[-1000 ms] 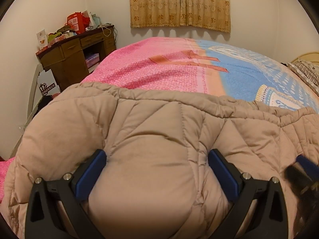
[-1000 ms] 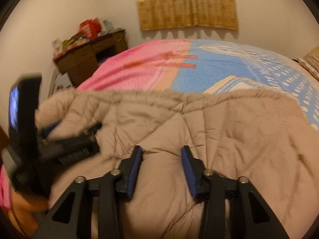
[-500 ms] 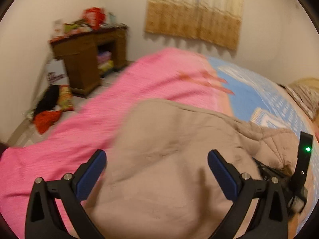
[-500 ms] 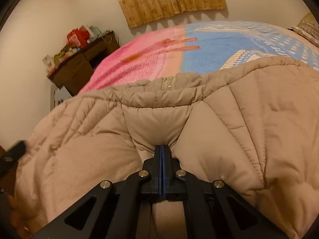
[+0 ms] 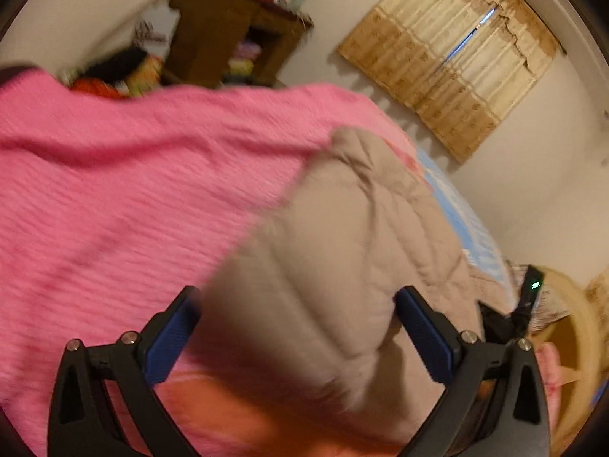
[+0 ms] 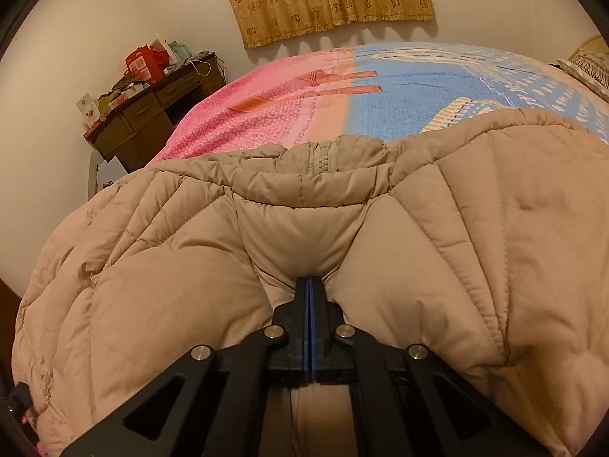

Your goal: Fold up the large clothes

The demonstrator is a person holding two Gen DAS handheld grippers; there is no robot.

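From the left wrist, blurred: left tongs [image 5: 295, 337] spread wide, hovering by the left end of the tan padded coat [image 5: 354, 243], pads not pressing it; pink bedspread [image 5: 114, 190] to the left. From the right wrist: right tongs [image 6: 310, 297] pressed together, pinching a tuck of the coat [image 6: 190, 278], spread across the near part of the bed [image 6: 437, 87]. Probably early yet: one pinch taken, no finished fold visible, most folding left.

I can read no text from here. The white bag [image 5: 150, 34] beside the wooden bench [image 6: 152, 114] carries dark printing, too blurred to make out, and the red packaging [image 6: 146, 61] on top shows nothing legible.
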